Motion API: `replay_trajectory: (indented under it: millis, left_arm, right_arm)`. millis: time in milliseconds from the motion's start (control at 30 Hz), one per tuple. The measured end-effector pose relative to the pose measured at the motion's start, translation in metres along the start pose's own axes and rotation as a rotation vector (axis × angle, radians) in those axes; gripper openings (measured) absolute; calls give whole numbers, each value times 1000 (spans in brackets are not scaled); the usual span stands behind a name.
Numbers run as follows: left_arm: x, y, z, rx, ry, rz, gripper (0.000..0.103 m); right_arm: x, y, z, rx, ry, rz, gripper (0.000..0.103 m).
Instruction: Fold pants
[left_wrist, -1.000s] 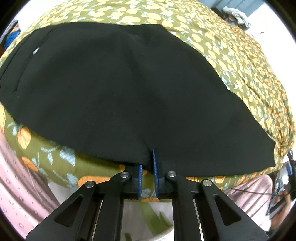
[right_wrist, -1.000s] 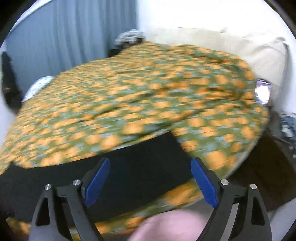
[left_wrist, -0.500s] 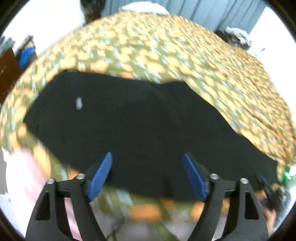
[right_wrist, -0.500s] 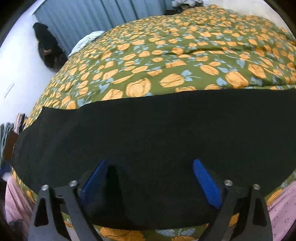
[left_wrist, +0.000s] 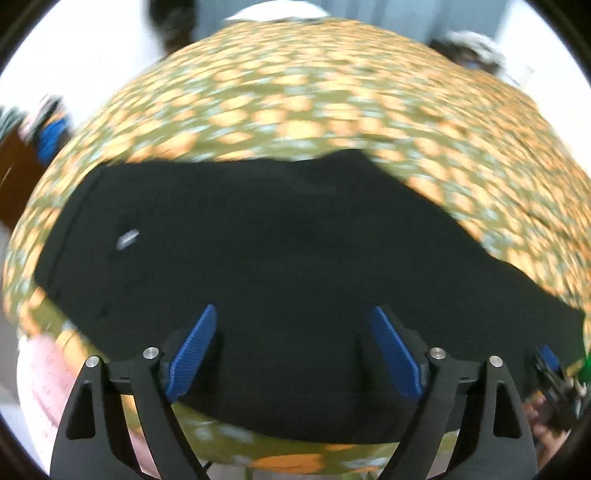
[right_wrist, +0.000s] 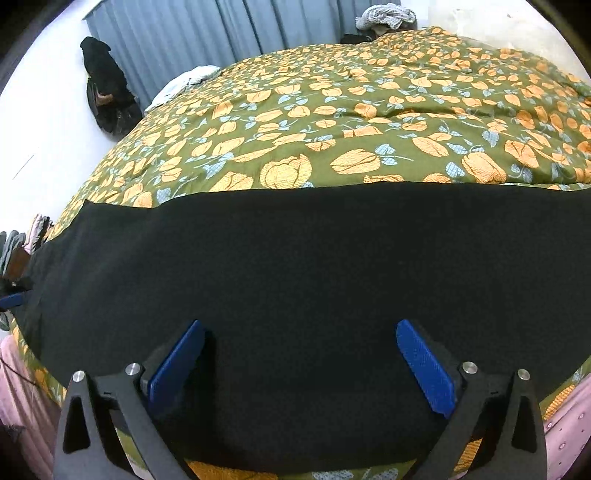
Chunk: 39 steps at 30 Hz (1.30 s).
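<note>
Black woven-fabric pants (right_wrist: 295, 266), laid flat in a long dark band across near edge of olive-green bedspread with orange tulip print (right_wrist: 332, 122); small pale tag (left_wrist: 127, 238) near left end in left wrist view, picture there smeared by blur. Left gripper (left_wrist: 291, 350) with blue ribbed pads (left_wrist: 190, 349) spread wide above cloth, jaws just opened, nothing pinched. Right gripper (right_wrist: 299, 365) likewise spread to widest, jaws just opened, hovering over pants without gripping. Beyond bed: grey-blue pleated curtains (right_wrist: 221, 33), black bag (right_wrist: 105, 92) against white wall, grey crumpled cloth (right_wrist: 388, 16) at far corner. Pink fabric (right_wrist: 18, 417) below bed edge.
</note>
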<state>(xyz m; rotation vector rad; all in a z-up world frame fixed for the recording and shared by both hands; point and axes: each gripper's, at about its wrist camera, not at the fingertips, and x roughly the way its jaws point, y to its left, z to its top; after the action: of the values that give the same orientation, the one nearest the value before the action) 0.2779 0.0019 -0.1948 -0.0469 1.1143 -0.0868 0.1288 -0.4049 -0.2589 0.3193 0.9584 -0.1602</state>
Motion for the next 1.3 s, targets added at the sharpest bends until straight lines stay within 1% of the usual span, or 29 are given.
replay_trajectory:
  millis: [100,167,233,267,300,333,367,400,433,467,500,533,567,600,633,700,733,767,833,867,933,1000,1067,1133,1167,1200,1233,1267,1300]
  left_arm:
    - [10,-35,18,93,-32,2,88]
    - [25,-44,32,109,-52,25,89]
    - [50,-41,48,94,-20,64,90]
    - [69,-34,56,73,16,109,90]
    - [78,-28,59,58,32,139,90]
    - [84,-20,61,37,36,156,93]
    - [84,-11,65,8,31,153,93]
    - [82,-5,67,-12,30,156,93]
    - [78,0,69,-28,33,162,92]
    - [73,6,69,-43,33,168,92]
    - [66,13,68,-60,30,168,92]
    - [61,17,66,-73,28,165,92]
    - [52,25,62,-85,24,157,92]
    - [48,29,56,-87,24,157,92]
    - [41,35,50,-88,24,159,92]
    - [31,43,36,-88,24,155,92]
    - [25,44,29,-90,28,155,92]
    - [21,47,23,-96,34,150,92]
    - [17,49,11,-112,47,125,92]
    - [17,49,6,-119,57,113,92]
    - [17,45,-2,-128,80,86,92]
    - [18,40,-5,-131,94,67,92]
    - [19,32,-5,-117,95,64,92]
    - [18,23,-3,-97,94,58,92]
    - [18,18,-2,-88,92,54,92]
    - [17,15,0,-81,88,52,92]
    - [16,12,1,-76,84,51,92]
    - [15,9,2,-72,80,50,92]
    - [14,8,2,-72,78,48,92]
  right_arm:
    - [0,-2,3,5,20,9,103]
    - [-4,-4,9,-5,52,37,103]
    - [-13,-18,22,13,51,94,103]
    - [-14,-26,28,23,58,107,103]
    - [-13,-39,37,32,82,124,103]
    - [-8,-57,47,35,128,132,103]
    - [-4,-69,54,35,164,127,103]
    - [4,-92,66,35,233,130,103]
    - [13,-117,77,40,303,177,102]
    - [16,-132,85,46,328,212,98]
    - [16,-155,98,58,332,205,83]
    - [11,-176,111,58,318,125,77]
    - [5,-197,124,52,298,6,76]
    - [-6,-222,138,54,256,-100,76]
    - [-16,-240,146,71,219,-139,76]
    - [-43,-279,156,151,132,-166,77]
    - [-54,-294,155,194,105,-145,77]
    - [-61,-304,151,225,95,-100,77]
    - [-63,-316,135,281,108,9,77]
    - [-60,-320,125,299,127,55,77]
    - [-56,-324,109,310,152,95,77]
    - [-50,-325,89,328,169,154,78]
    - [-46,-326,74,361,164,209,79]
    - [-46,-329,64,423,138,295,76]
    - [-47,-328,61,437,130,317,60]
    - [-48,-328,60,456,128,351,27]
    - [-51,-326,59,480,119,382,17]
    - [-58,-321,59,488,102,399,17]
    - [-66,-309,61,482,69,440,17]
